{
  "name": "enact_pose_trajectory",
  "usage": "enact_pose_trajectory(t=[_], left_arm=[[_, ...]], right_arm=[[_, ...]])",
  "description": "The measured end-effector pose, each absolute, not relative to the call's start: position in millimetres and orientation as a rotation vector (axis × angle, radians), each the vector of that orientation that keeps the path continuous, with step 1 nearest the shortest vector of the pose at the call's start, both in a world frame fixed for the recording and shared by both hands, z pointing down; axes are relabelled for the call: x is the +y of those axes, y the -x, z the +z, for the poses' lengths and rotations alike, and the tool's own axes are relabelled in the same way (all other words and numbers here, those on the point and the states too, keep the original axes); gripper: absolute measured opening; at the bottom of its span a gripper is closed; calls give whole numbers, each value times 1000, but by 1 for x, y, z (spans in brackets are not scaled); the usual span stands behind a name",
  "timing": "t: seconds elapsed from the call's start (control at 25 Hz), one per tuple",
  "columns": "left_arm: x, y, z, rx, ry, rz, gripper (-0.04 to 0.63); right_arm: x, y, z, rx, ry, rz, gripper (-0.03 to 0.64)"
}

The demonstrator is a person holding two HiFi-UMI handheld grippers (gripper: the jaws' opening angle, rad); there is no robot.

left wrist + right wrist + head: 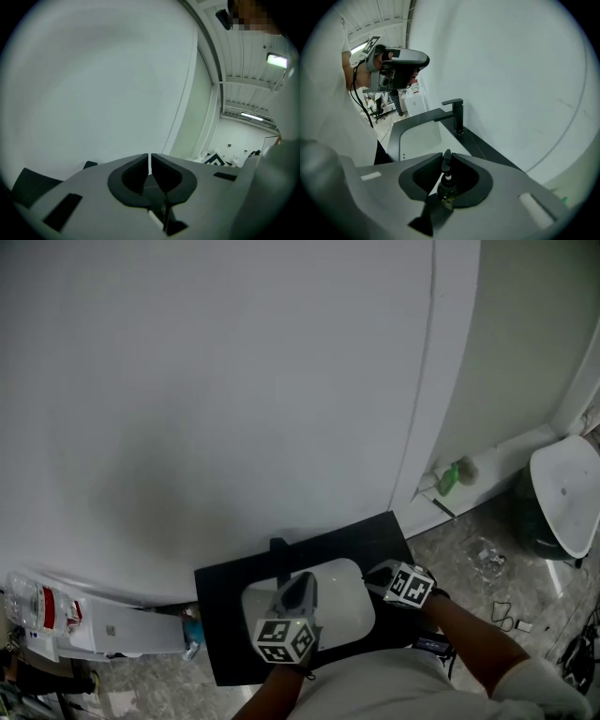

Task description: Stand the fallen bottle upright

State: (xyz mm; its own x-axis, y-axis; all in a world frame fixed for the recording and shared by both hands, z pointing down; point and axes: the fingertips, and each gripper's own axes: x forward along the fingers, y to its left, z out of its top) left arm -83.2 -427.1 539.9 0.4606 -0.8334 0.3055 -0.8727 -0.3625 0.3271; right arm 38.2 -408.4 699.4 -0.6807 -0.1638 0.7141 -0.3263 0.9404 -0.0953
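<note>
Below the head camera, a black countertop (pixel 225 634) with a white sink basin (pixel 345 589) and a black faucet (pixel 278 545) stands against a white wall (pixel 234 381). Both grippers hang over the basin, the left gripper (pixel 300 587) near its middle and the right gripper (pixel 381 575) at its right edge; the bottle cannot be made out from here.

Along the left gripper's own view, the jaws stand nearly together with only a thin slit between them and nothing in it, pointing at the wall.

Along the right gripper's view, the jaws clamp a small glass bottle (pixel 446 186) with a black tapered cap. Its cap points out along the jaws towards the basin, and it is clear of the countertop.
</note>
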Motion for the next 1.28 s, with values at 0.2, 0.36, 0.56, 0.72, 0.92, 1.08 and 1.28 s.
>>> enact_pose_trajectory(t=[0.2, 0.36, 0.56, 0.72, 0.92, 1.08, 1.28], left_arm=[[-428, 56, 523, -1363, -2352, 126, 9], [-428, 41, 518, -1322, -2381, 130, 9], [-429, 31, 515, -1294, -2405, 129, 9], [-435, 30, 505, -1305, -2431, 115, 9], [-451, 37, 474, -1359, -2467, 71, 9], [-463, 44, 443, -1417, -2486, 34, 9], [-468, 57, 401, -1492, -2499, -28, 9]], right_arm=[[-403, -72, 694, -2345, -494, 360, 61], [-402, -85, 689, -2355, -563, 387, 65], [-406, -91, 673, -2380, -614, 377, 75], [-415, -80, 633, -2454, -652, 369, 74], [-429, -45, 561, -2591, -659, 360, 13], [-446, -22, 492, -2722, -752, 302, 3], [-444, 13, 422, -2844, -751, 248, 3]])
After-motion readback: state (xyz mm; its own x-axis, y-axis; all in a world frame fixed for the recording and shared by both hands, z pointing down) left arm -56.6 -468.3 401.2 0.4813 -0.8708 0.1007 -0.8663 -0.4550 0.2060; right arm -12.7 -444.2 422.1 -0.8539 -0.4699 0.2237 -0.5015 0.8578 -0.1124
